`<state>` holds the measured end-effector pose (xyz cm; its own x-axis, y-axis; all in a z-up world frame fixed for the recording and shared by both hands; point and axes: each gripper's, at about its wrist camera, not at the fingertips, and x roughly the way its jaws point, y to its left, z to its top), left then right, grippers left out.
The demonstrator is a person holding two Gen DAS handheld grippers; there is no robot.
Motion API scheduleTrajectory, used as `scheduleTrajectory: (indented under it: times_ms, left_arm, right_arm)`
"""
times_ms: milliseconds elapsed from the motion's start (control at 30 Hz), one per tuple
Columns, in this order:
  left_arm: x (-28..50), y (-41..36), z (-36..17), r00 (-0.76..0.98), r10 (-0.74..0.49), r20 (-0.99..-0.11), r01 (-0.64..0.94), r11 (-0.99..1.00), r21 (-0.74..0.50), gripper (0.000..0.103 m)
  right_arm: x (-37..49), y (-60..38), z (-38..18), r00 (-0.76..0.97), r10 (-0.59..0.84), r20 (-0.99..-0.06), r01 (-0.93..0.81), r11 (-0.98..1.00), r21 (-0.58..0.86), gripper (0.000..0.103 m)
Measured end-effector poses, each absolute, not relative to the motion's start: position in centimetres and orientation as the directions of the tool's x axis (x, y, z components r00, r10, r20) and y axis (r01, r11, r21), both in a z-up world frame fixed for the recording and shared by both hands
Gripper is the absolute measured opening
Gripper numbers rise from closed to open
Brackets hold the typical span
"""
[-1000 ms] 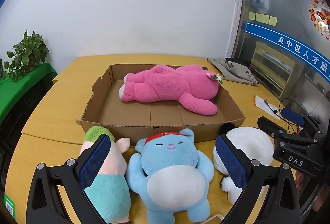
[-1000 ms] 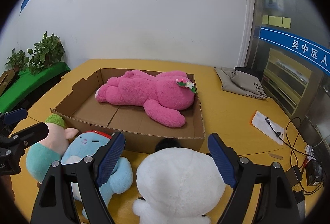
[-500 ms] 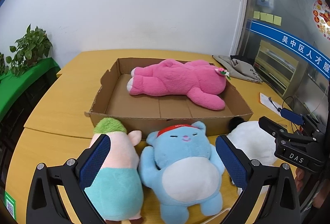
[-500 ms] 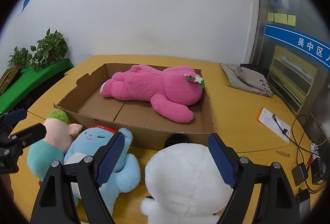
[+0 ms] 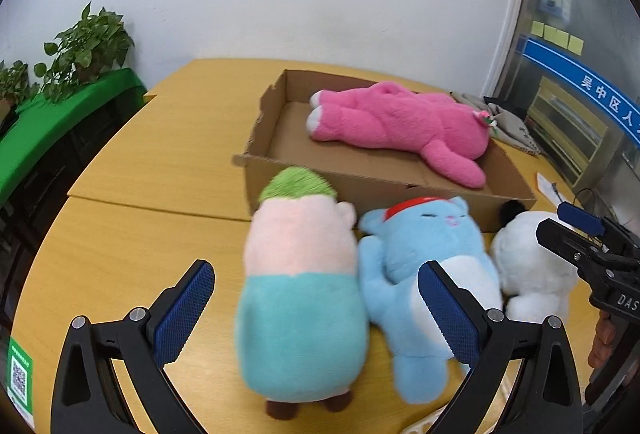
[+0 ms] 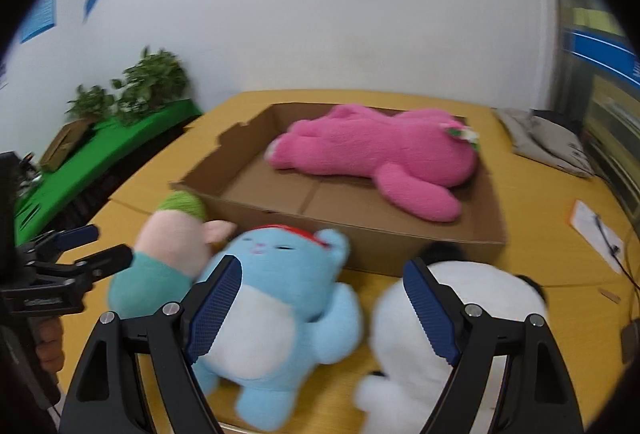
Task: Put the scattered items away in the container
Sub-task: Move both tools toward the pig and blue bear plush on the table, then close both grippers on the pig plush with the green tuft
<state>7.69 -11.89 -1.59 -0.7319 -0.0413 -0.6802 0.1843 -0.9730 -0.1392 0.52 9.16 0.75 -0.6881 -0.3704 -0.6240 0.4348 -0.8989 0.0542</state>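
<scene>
Left wrist, claw (image 5: pixel 316 310) shifted onto pink-teal plush (image 5: pixel 300 286)

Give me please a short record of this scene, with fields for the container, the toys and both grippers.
container: cardboard box, open top
inside box: pink plush bear, lying down
on table before box: pink-and-teal plush, blue plush cat, white plush
left gripper: open, around pink-and-teal plush, not gripping
right gripper: open, holding nothing
</scene>
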Motion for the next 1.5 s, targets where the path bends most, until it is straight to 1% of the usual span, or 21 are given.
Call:
scheduleTrajectory:
  times_ms: [100, 233, 300, 333, 367, 400, 467, 567, 667, 767, 833, 900, 967, 1033, 1067, 1100, 1133, 1200, 1267, 1400, 1500]
  left_arm:
    - [7.7, -13.0, -2.9, -0.708, -0.033, -0.705, 0.193, -0.97, -0.148, 0.103]
    - [7.2, -13.1, -5.7, -0.658, 0.014, -0.753, 0.153, -0.977, -0.152, 0.102]
    - [6.9, -12.7, -7.3, -0.629, 0.033, -0.776, 0.129, -0.981, -0.146, 0.099]
    - [6.8, -12.6, -7.9, -0.621, 0.059, -0.781, 0.112, -0.98, -0.163, 0.097]
    - [6.8, -12.5, -8.3, -0.616, 0.087, -0.783, 0.096, -0.978, -0.184, 0.095]
    - [6.8, -12.2, -8.7, -0.613, 0.104, -0.783, 0.085, -0.977, -0.196, 0.094]
    - [7.0, -11.9, -8.7, -0.627, 0.087, -0.775, 0.081, -0.981, -0.175, 0.09]
    - [7.4, -12.3, -8.7, -0.63, 0.111, -0.769, 0.071, -0.977, -0.199, 0.085]
    - [7.6, -12.8, -8.8, -0.632, 0.138, -0.762, 0.062, -0.972, -0.227, 0.083]
    - [7.8, -13.0, -8.9, -0.636, 0.152, -0.757, 0.06, -0.968, -0.244, 0.082]
    - [7.9, -12.9, -8.8, -0.636, 0.152, -0.756, 0.06, -0.968, -0.245, 0.082]
    - [7.9, -12.8, -8.8, -0.636, 0.147, -0.757, 0.064, -0.969, -0.241, 0.081]
    - [8.0, -13.4, -8.9, -0.636, 0.166, -0.753, 0.08, -0.957, -0.278, 0.079]
    - [8.1, -14.0, -8.9, -0.64, 0.187, -0.746, 0.081, -0.948, -0.308, 0.077]
    - [8.1, -14.1, -8.8, -0.64, 0.191, -0.744, 0.083, -0.946, -0.314, 0.076]
    - [8.1, -14.0, -8.7, -0.638, 0.193, -0.745, 0.084, -0.945, -0.317, 0.075]
    - [8.2, -13.9, -8.6, -0.637, 0.192, -0.747, 0.083, -0.946, -0.314, 0.074]
    - [8.3, -13.7, -8.1, -0.637, 0.192, -0.747, 0.081, -0.947, -0.312, 0.073]
    - [8.5, -13.5, -7.5, -0.647, 0.191, -0.738, 0.072, -0.949, -0.308, 0.072]
    - [9.2, -13.0, -4.0, -0.705, 0.183, -0.685, 0.025, -0.959, -0.282, 0.071]
    - [8.5, -12.3, -1.0, -0.744, 0.177, -0.644, -0.021, -0.97, -0.243, 0.072]
  right_arm:
    - [0.8, 7.3, 0.2, -0.668, -0.393, -0.632, 0.473, -0.88, 0.048, 0.083]
    - [0.6, 6.2, -0.5, -0.645, -0.395, -0.654, 0.476, -0.878, 0.061, 0.083]
    - [0.4, 5.9, -0.8, -0.638, -0.391, -0.663, 0.473, -0.879, 0.062, 0.083]
    - [0.3, 5.8, -0.9, -0.634, -0.391, -0.667, 0.473, -0.879, 0.066, 0.083]
    - [0.2, 5.7, -0.9, -0.63, -0.393, -0.67, 0.473, -0.878, 0.07, 0.083]
    - [0.0, 5.5, -1.0, -0.626, -0.395, -0.672, 0.473, -0.878, 0.075, 0.083]
    - [-0.6, 4.9, -1.0, -0.615, -0.403, -0.677, 0.477, -0.875, 0.087, 0.083]
    - [-1.8, 3.3, -0.9, -0.587, -0.439, -0.68, 0.498, -0.858, 0.124, 0.083]
    - [-3.4, 1.0, -0.8, -0.525, -0.513, -0.679, 0.528, -0.822, 0.212, 0.083]
    - [-5.3, -1.7, -1.2, -0.457, -0.58, -0.674, 0.549, -0.78, 0.299, 0.083]
    - [-6.7, -3.6, -2.2, -0.413, -0.589, -0.695, 0.543, -0.771, 0.332, 0.083]
    - [-7.7, -5.5, -4.0, -0.367, -0.567, -0.737, 0.537, -0.776, 0.33, 0.082]
    - [-8.0, -7.0, -5.8, -0.341, -0.552, -0.761, 0.546, -0.775, 0.318, 0.081]
    - [-7.9, -7.3, -6.2, -0.338, -0.571, -0.748, 0.554, -0.763, 0.332, 0.078]
    - [-7.8, -7.4, -6.2, -0.322, -0.592, -0.739, 0.563, -0.747, 0.353, 0.063]
    - [-7.8, -7.4, -6.2, -0.305, -0.61, -0.731, 0.571, -0.731, 0.373, 0.055]
    - [-7.7, -7.4, -6.2, -0.303, -0.616, -0.727, 0.578, -0.726, 0.374, 0.055]
    - [-7.1, -7.4, -5.8, -0.313, -0.624, -0.716, 0.599, -0.715, 0.361, 0.049]
    - [-6.6, -6.9, -5.3, -0.325, -0.64, -0.696, 0.602, -0.708, 0.369, 0.047]
    - [-6.3, -5.1, -2.9, -0.364, -0.702, -0.612, 0.606, -0.678, 0.416, 0.045]
    - [-6.5, -3.9, 0.5, -0.423, -0.731, -0.535, 0.625, -0.663, 0.412, 0.045]
